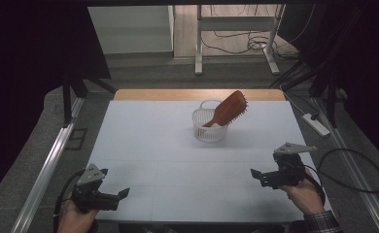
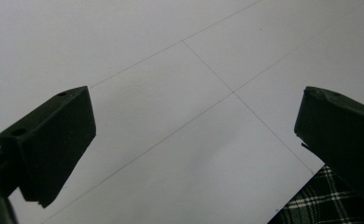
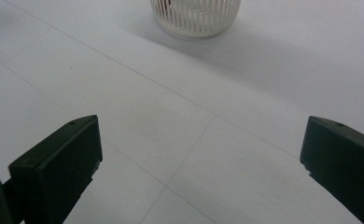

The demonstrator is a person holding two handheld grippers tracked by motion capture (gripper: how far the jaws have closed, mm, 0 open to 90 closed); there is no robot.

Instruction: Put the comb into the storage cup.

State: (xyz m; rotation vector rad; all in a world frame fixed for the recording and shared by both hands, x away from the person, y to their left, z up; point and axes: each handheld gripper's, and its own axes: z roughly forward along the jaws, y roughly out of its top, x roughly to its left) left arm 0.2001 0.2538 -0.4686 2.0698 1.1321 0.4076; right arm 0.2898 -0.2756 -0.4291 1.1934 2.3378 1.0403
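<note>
High view: white table (image 1: pixel 178 160) takes up the middle of the frame. A white slatted basket (image 1: pixel 209 127) sits a bit above centre, and a brown hairbrush (image 1: pixel 229 108) stands in it handle down, tilted, with the bristle head sticking out over the rim toward the upper right

Left gripper (image 1: pixel 122 194) is in the lower left of the frame, held in a hand (image 1: pixel 71 216) at the near table edge, jaws pointing right across the table. Right gripper (image 1: pixel 253 174) is in the lower right, held in a hand (image 1: pixel 304 194) with a plaid sleeve (image 1: pixel 318 223) at the bottom edge, jaws pointing left. Both grippers are well apart from the basket and from each other

Left gripper view: left gripper (image 2: pixel 194 140) has its jaws spread wide, nothing between them, just bare table (image 2: pixel 171 93) with thin seam lines; a bit of plaid cloth (image 2: pixel 306 200) in the lower right corner

Right gripper view: right gripper (image 3: pixel 201 154) also has its jaws wide apart and holds nothing, table (image 3: pixel 180 116) underneath; lower part of the basket (image 3: pixel 196 16) at top centre of the frame, far ahead of the jaws, brush cut off by the frame edge
</note>
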